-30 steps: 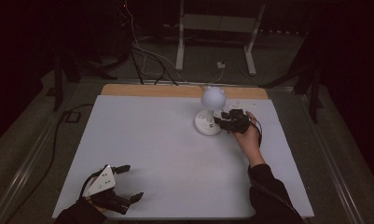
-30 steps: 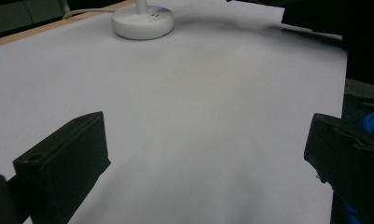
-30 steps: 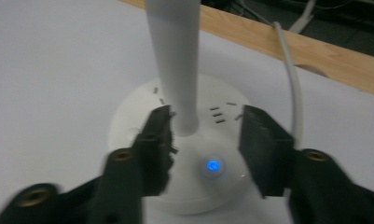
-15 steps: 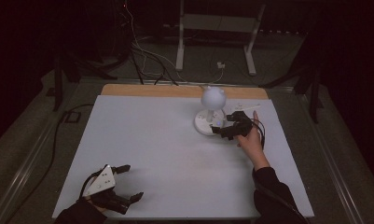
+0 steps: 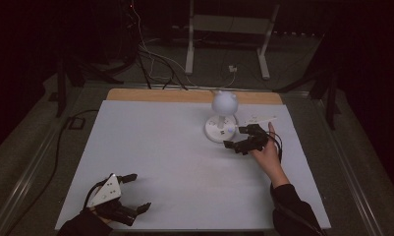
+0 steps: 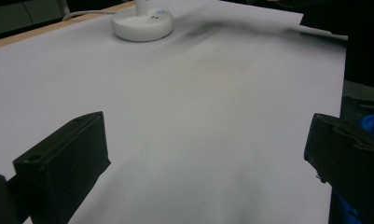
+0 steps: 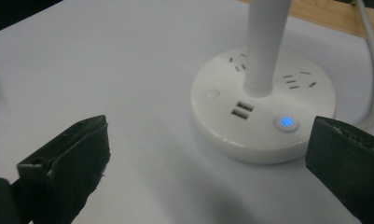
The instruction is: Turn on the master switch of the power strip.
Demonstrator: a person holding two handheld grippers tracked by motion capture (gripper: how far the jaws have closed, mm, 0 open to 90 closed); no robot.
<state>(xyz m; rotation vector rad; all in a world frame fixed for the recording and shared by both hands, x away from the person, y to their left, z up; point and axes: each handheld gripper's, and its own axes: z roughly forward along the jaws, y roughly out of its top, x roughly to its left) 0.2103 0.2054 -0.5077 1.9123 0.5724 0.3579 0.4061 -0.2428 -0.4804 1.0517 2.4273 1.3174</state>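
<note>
We take the white desk lamp as our landmark: it stands on the white table, toward the far edge and right of the table's middle, upright on a round base with a thin stem and a globe head. In the right gripper view we note on the base a lit blue button, a plain round button, a pair of USB slots at the foot of the stem, and socket slots on either side of it. The right gripper sits just beside the base on its near-right side, low over the table, jaws spread wide with nothing between them; the right jaw is close to the rim near the blue button, though we cannot tell whether it touches. The left gripper lies well apart from the lamp, at the near-left corner of the table, jaws likewise wide apart and holding nothing (the grey plate on its top faces up). The lamp's white cable curves off behind the base toward the wooden strip along the far edge. A flat white strip-like object lies just right of the base; we cannot identify it. Between the left gripper and the lamp the table surface is bare.
</note>
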